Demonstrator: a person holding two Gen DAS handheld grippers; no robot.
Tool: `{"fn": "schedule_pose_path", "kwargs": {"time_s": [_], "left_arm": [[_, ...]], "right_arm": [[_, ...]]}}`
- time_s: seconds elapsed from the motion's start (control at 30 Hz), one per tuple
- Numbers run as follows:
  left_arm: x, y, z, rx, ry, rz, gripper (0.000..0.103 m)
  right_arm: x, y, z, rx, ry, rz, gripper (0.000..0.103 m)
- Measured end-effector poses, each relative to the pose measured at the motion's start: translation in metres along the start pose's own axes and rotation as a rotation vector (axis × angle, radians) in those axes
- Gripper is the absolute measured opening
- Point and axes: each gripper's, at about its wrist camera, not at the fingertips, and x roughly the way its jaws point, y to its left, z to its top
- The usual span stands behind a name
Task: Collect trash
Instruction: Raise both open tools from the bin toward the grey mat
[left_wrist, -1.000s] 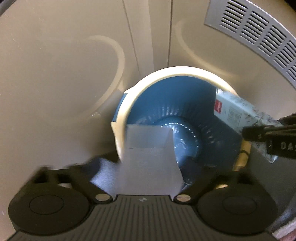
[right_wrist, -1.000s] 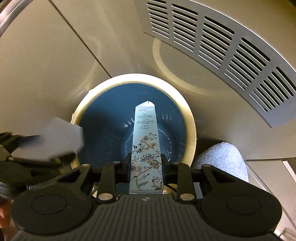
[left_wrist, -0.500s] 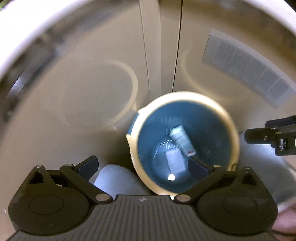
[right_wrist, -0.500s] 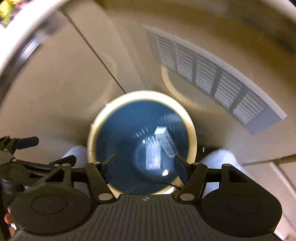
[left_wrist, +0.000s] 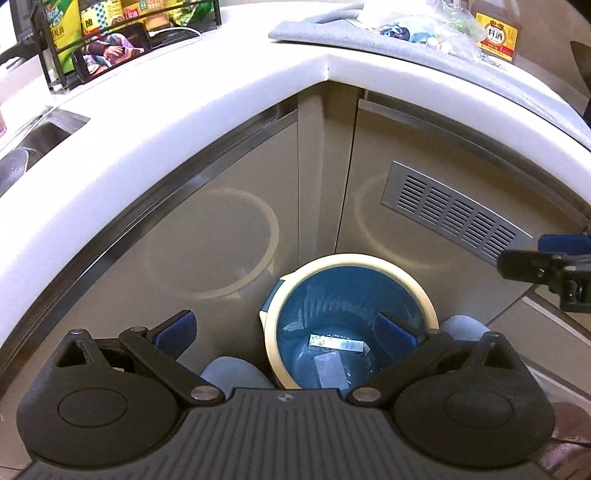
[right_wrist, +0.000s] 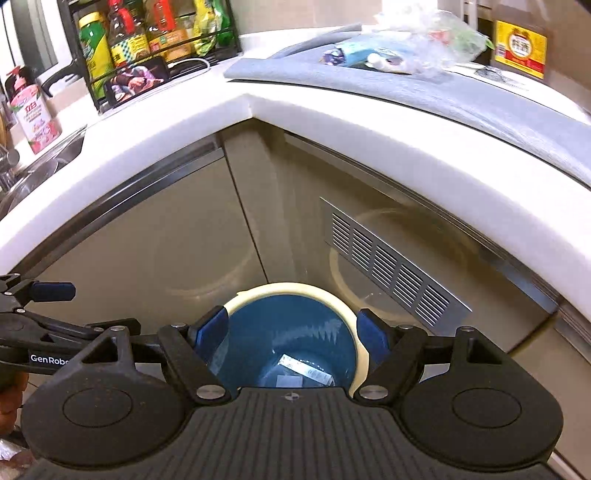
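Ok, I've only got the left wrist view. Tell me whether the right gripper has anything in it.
Observer: Nothing. The right gripper is empty above the bin, with its jaws opening and only the bin's inside showing between them.
Operator: Now check the counter by the sink for me.
Observer: A pink pump bottle stands upright beside the sink.
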Motion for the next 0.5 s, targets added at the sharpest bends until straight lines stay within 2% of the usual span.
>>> {"fn": "schedule_pose_path", "kwargs": {"time_s": [0.2, 0.5], "left_arm": [[-0.002, -0.003, -0.003, 0.009, -0.038, 0.004, 0.103], [-0.010, -0.002, -0.004, 0.023, -0.065, 0.010, 0.103]], "right_arm": [[-0.003, -0.009, -0.008, 0.039, -0.004, -0.007, 0.079], [-0.011, -0.003, -0.009, 0.012, -0.034, -0.011, 0.079]]}}
